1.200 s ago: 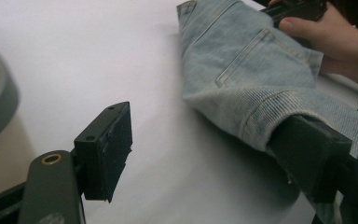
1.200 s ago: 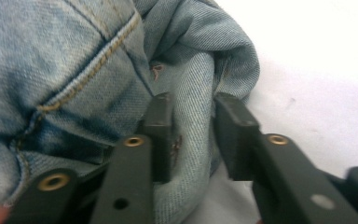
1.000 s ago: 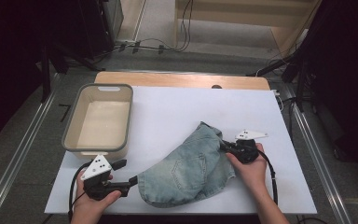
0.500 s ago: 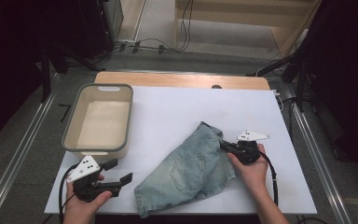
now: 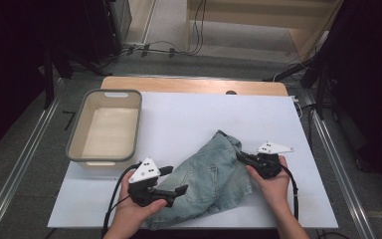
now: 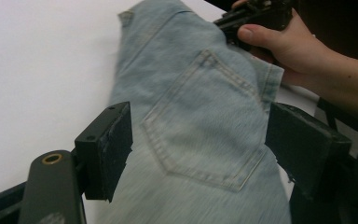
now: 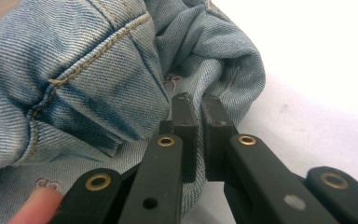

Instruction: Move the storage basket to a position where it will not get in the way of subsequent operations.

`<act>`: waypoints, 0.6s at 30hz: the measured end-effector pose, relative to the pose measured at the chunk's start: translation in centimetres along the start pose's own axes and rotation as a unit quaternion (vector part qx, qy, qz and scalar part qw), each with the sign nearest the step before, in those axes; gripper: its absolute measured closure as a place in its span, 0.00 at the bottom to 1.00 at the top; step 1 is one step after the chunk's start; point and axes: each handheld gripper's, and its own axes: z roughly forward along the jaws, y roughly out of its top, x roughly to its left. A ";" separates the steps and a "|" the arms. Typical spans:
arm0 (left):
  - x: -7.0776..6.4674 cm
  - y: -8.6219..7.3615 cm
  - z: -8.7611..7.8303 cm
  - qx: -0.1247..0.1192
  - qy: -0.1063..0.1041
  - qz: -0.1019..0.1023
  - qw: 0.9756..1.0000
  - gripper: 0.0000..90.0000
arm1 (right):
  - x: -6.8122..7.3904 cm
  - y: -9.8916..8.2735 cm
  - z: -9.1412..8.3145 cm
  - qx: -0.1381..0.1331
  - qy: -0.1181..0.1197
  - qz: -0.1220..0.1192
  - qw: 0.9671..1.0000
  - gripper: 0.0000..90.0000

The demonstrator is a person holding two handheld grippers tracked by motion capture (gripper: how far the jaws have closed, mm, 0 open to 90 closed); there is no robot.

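on the left side of the white table [image 5: 194, 112] stands a grey-rimmed plastic tub [image 5: 104, 127], pale inside, set lengthwise with its near end close to the table's front half. just in front of the tub's near end, at the table's front left, the left gripper [image 5: 171, 181] is held in the person's left hand [image 5: 134, 211], its grey three-cornered plate on top and a black cable looping down beside the wrist. its jaws are spread wide and point to the right, level with the table, toward the denim shorts [image 5: 206, 179]. in the left gripper view the two black pads [image 6: 109, 149] stand well apart on either side of the shorts' back pocket [image 6: 207, 123], with the cloth lying between them and neither pad pressing on it.

the shorts, pale blue and crumpled, lie on the table's front middle, running from the front edge up and to the right.

at the right end of the shorts the right gripper [image 5: 242, 158] is held in the person's right hand [image 5: 271, 181], pointing left. in the right gripper view its jaws are drawn close together, clamped on a folded edge of the denim [image 7: 200, 88].
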 end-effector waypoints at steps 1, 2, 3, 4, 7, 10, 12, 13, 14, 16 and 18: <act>-0.3 0.2 0.6 0.004 -0.004 0.001 1.000 0.24 | 0.0 0.0 -0.1 -0.002 0.000 -0.001 1.000 0.94; -0.5 0.3 1.1 0.007 -0.007 0.002 1.000 0.24 | 0.1 0.0 -0.1 -0.003 0.000 0.000 1.000 0.94; -0.7 0.5 1.7 0.011 -0.012 0.003 1.000 0.24 | 0.1 0.0 -0.2 -0.004 0.000 -0.001 1.000 0.94; -1.0 0.6 2.2 0.015 -0.016 0.003 1.000 0.24 | 0.1 0.0 -0.3 -0.004 0.000 -0.002 1.000 0.94; -1.8 0.8 3.9 0.028 -0.027 0.007 0.999 0.24 | 0.1 -0.1 -0.4 -0.007 0.002 -0.003 1.000 0.94; -2.5 1.0 5.6 0.041 -0.032 0.013 0.999 0.24 | 0.2 -0.1 -0.4 -0.007 0.002 -0.001 1.000 0.94; -2.9 1.1 6.5 0.048 -0.035 0.017 0.998 0.24 | 0.2 -0.1 -0.5 -0.009 0.002 -0.003 1.000 0.94; -3.1 1.1 6.9 0.051 -0.034 0.018 0.998 0.24 | 0.2 -0.1 -0.5 -0.008 0.003 -0.003 1.000 0.94; -3.3 1.2 7.2 0.053 -0.032 0.019 0.998 0.24 | 0.2 -0.1 -0.5 -0.009 0.003 -0.004 1.000 0.94; -3.4 1.2 7.7 0.056 -0.030 0.018 0.998 0.24 | 0.2 -0.2 -0.5 -0.009 0.003 -0.003 1.000 0.94; -3.6 1.2 8.1 0.057 -0.022 0.018 0.998 0.22 | 0.2 -0.2 -0.6 -0.009 0.003 -0.003 1.000 0.94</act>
